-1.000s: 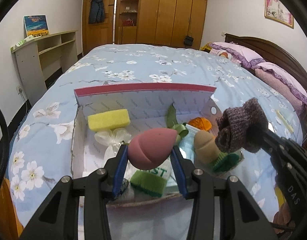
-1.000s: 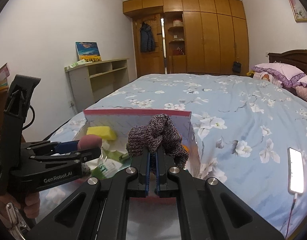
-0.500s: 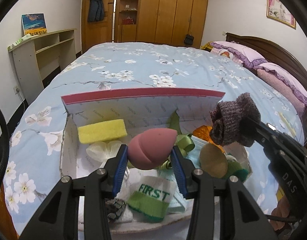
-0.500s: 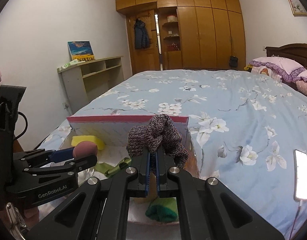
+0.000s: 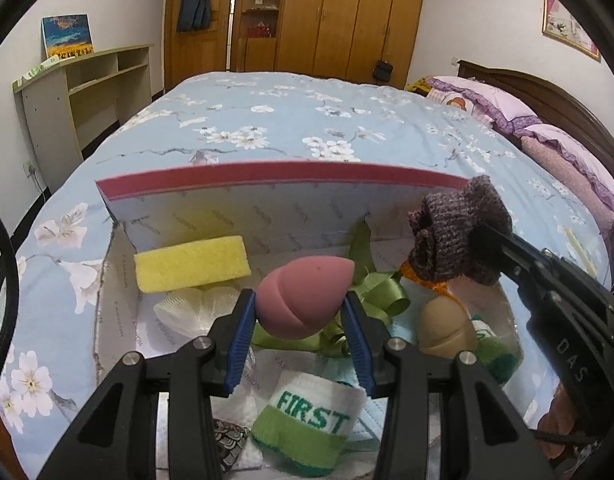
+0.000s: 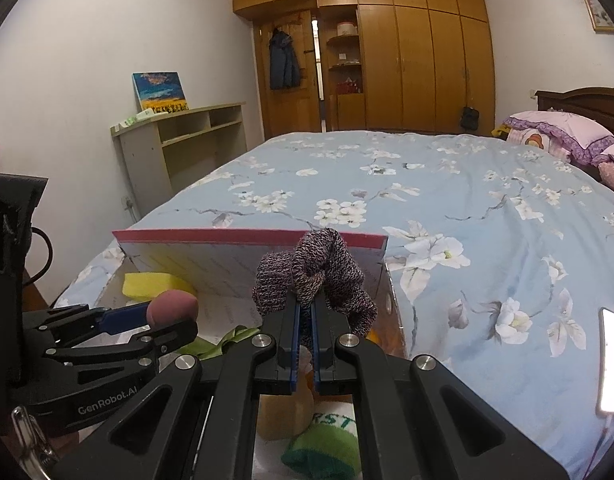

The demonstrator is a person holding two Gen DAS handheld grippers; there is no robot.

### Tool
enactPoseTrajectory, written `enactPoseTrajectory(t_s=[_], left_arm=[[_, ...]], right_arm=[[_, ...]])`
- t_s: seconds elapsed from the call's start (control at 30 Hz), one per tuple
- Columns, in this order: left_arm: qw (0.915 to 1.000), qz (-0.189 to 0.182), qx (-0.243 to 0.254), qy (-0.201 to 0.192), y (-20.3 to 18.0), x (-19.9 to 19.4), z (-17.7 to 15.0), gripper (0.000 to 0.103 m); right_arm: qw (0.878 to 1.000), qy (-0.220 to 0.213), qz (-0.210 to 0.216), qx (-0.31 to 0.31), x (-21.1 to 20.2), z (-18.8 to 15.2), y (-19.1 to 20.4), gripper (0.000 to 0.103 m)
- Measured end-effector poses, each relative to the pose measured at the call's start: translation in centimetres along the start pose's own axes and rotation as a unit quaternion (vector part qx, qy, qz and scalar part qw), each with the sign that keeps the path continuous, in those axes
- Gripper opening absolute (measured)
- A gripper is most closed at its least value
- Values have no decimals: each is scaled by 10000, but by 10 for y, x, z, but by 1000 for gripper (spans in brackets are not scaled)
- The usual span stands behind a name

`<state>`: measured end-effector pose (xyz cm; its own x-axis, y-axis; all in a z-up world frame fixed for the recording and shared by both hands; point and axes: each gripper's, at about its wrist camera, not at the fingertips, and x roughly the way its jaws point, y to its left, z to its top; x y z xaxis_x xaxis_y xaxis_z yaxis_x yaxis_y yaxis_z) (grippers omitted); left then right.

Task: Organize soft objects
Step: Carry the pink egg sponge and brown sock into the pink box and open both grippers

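On a bed point(image 5: 347, 128) with a blue floral cover sits an open white box point(image 5: 235, 208) holding soft items (a yellow sponge point(image 5: 191, 263), a green ribbon point(image 5: 381, 294), a sock). The left tongs point(image 5: 299, 314), partly open, grip a pink makeup sponge point(image 5: 301, 300) above the box. The right tongs point(image 6: 305, 322), nearly closed, pinch a purple knit sock point(image 6: 313, 270) over the box's right side, apparently ready to drop both in.

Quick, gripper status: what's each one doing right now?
Left gripper: closed on the pink makeup sponge, above the open box.
Right gripper: shut on the purple knitted sock.
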<state>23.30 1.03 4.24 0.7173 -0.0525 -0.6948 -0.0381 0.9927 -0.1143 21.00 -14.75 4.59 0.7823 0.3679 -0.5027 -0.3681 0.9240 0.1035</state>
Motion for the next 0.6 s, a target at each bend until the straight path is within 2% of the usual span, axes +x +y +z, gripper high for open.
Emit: enactPoseTrajectory(t_s=[0.4, 0.6], left_arm=[[9993, 2, -123, 356, 2, 24, -12, 46], [9992, 19, -155, 355, 1, 25, -15, 46]], right_arm=[[9996, 264, -66, 91, 26, -10, -7, 5], [9995, 293, -43, 100, 30, -12, -7, 5]])
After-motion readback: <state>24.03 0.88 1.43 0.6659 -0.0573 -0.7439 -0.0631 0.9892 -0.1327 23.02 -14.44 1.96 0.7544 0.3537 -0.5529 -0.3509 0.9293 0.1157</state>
